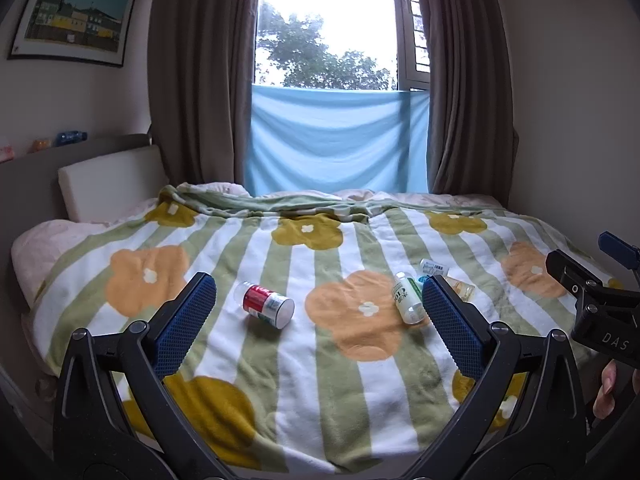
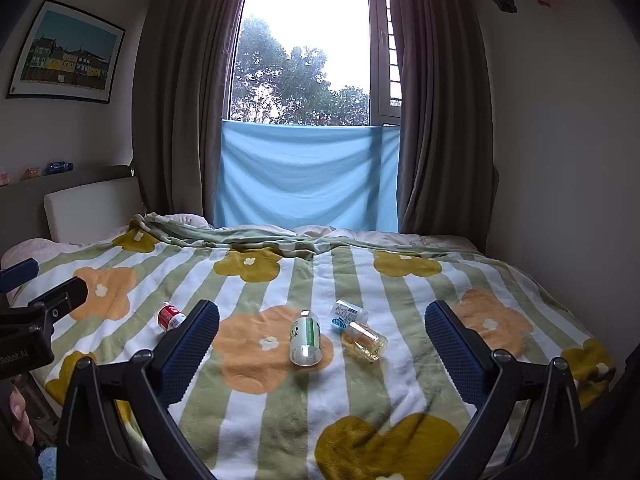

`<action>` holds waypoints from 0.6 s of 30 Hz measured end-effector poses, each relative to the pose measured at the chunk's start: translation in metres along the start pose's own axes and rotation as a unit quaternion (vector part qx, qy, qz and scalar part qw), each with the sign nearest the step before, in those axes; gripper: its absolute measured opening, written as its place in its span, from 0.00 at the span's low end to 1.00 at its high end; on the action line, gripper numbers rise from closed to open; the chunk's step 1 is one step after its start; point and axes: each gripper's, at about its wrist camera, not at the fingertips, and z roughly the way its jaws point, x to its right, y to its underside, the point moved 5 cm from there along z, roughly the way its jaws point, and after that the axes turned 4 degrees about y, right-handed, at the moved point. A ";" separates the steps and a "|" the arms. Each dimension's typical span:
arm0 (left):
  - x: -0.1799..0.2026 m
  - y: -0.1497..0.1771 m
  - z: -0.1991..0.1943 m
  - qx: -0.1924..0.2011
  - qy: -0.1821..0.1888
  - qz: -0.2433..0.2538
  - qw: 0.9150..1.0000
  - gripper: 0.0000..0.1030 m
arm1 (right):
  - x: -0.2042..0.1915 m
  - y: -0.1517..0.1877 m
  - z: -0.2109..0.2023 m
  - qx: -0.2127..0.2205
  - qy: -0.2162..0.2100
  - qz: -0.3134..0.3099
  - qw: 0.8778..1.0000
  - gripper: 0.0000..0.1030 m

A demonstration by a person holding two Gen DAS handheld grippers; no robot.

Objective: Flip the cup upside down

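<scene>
Four small cups lie on their sides on a bed covered by a striped flower blanket [image 2: 360, 392]. The red cup [image 1: 266, 304] lies toward the left side of the bed, well apart from the others. The green and white cup [image 2: 305, 339] lies near the middle of the bed. Just beside it on the right lies the clear yellow cup [image 2: 365, 339], and the blue and white cup [image 2: 347, 313] touches it on the side nearer the window [image 2: 304, 52].

The left hand-held gripper [image 1: 316, 322] hangs above the near edge of the bed with its blue pads wide apart and nothing between them. The right hand-held gripper [image 2: 322, 340] does the same, spread wide and holding nothing. A finger [image 1: 606, 392] shows at the edge of the left view.

Brown curtains [image 1: 192, 72] hang by the window, and a picture [image 2: 66, 54] hangs on the left wall
</scene>
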 end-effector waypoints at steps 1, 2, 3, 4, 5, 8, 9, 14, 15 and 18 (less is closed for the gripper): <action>0.000 0.000 0.000 0.000 -0.001 0.001 1.000 1.00 | -0.001 0.000 0.000 -0.001 0.001 0.000 1.000 1.00; 0.000 -0.001 0.000 0.000 -0.001 0.002 1.000 1.00 | -0.002 -0.001 0.000 -0.001 -0.001 0.002 1.000 1.00; 0.000 -0.001 0.000 0.000 0.000 0.001 1.000 1.00 | 0.000 0.000 0.000 -0.001 -0.004 0.006 1.000 1.00; 0.001 -0.001 0.000 0.000 0.001 0.001 1.000 1.00 | 0.004 0.001 0.003 -0.001 -0.007 0.011 1.000 1.00; 0.001 -0.001 0.001 -0.001 0.000 0.000 1.000 1.00 | 0.005 0.001 0.003 -0.001 -0.007 0.013 1.000 1.00; 0.001 0.000 0.001 -0.001 0.000 0.001 1.000 1.00 | 0.006 0.003 0.004 0.000 -0.009 0.014 1.000 1.00; 0.002 0.000 0.001 -0.002 0.001 0.000 1.000 1.00 | 0.004 0.003 0.003 -0.001 -0.009 0.013 1.000 1.00; -0.002 0.000 0.002 -0.008 0.002 -0.009 1.000 1.00 | 0.001 0.005 0.002 0.001 -0.018 0.009 1.000 1.00; -0.002 0.000 0.002 -0.009 0.002 -0.010 1.000 1.00 | 0.000 0.005 0.002 0.002 -0.017 0.007 1.000 1.00; -0.005 0.001 0.003 -0.012 0.003 -0.014 1.000 1.00 | -0.001 0.005 0.001 0.002 -0.020 0.008 1.000 1.00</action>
